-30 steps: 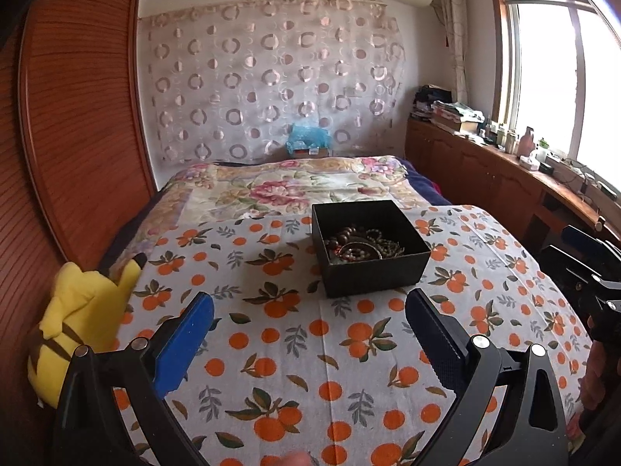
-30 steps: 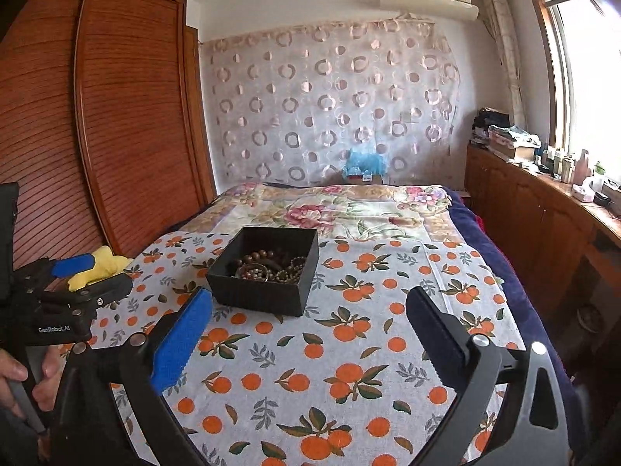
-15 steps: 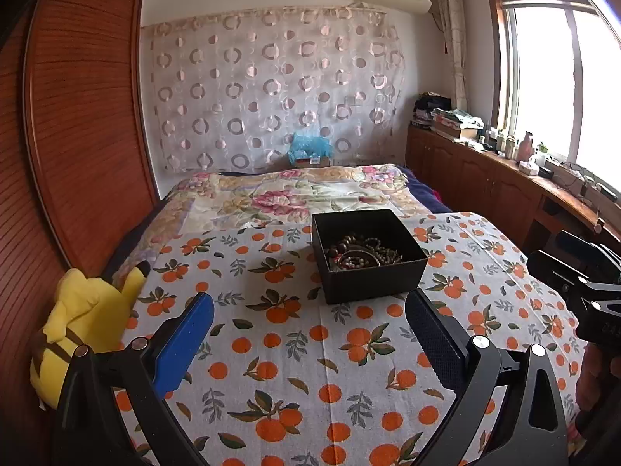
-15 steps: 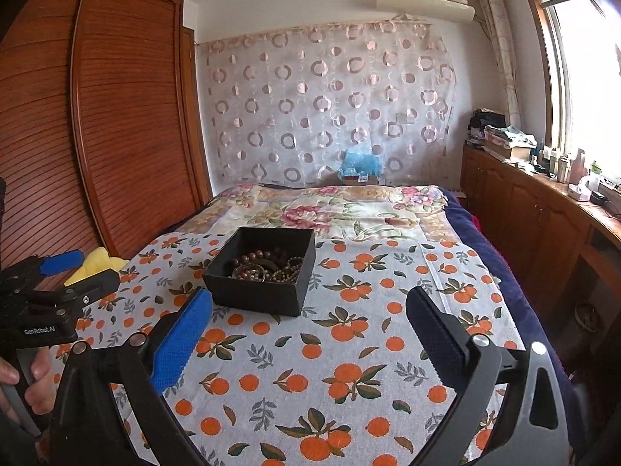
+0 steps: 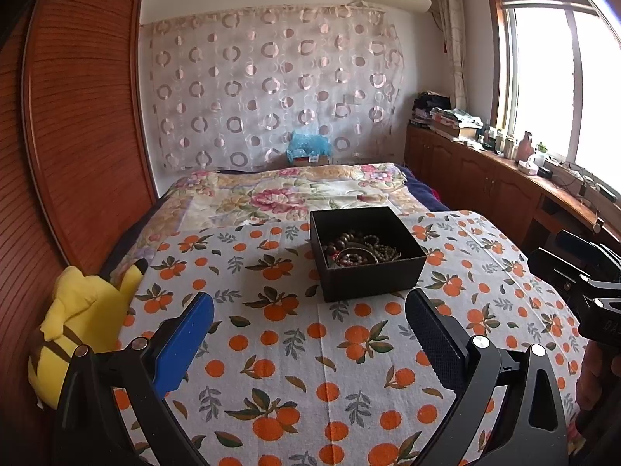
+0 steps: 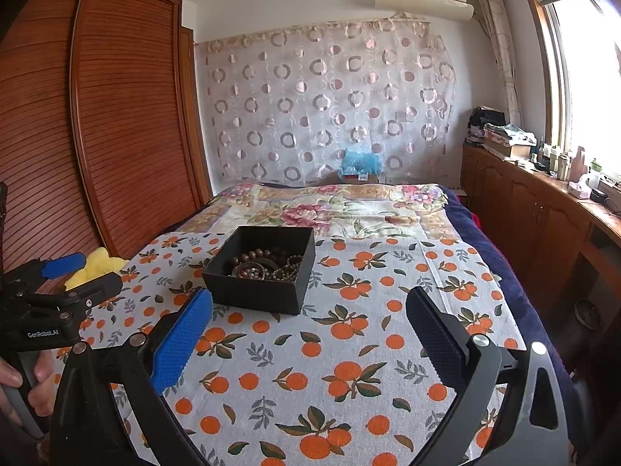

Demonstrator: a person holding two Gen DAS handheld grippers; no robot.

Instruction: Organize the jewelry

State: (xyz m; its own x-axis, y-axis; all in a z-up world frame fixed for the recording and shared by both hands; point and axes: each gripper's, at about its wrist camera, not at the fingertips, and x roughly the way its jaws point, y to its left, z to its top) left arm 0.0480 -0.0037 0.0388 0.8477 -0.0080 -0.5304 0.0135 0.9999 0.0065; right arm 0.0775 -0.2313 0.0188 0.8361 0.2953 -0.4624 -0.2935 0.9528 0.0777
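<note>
sitting upright on orange-print cloth (image 5: 310, 349), open black box (image 5: 368, 275), tangled bead bracelets (image 5: 357, 250) inside

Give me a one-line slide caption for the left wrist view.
Open left gripper above the orange-print cloth, facing a black box of beaded jewelry.

Matt black box (image 5: 368, 277) on my bed's woven, orange-print cloth (image 5: 295, 349). Beads (image 6: 268, 262) look glossy, wood-brown. My left claw (image 5: 308, 328) pads: textured rubber.
</note>
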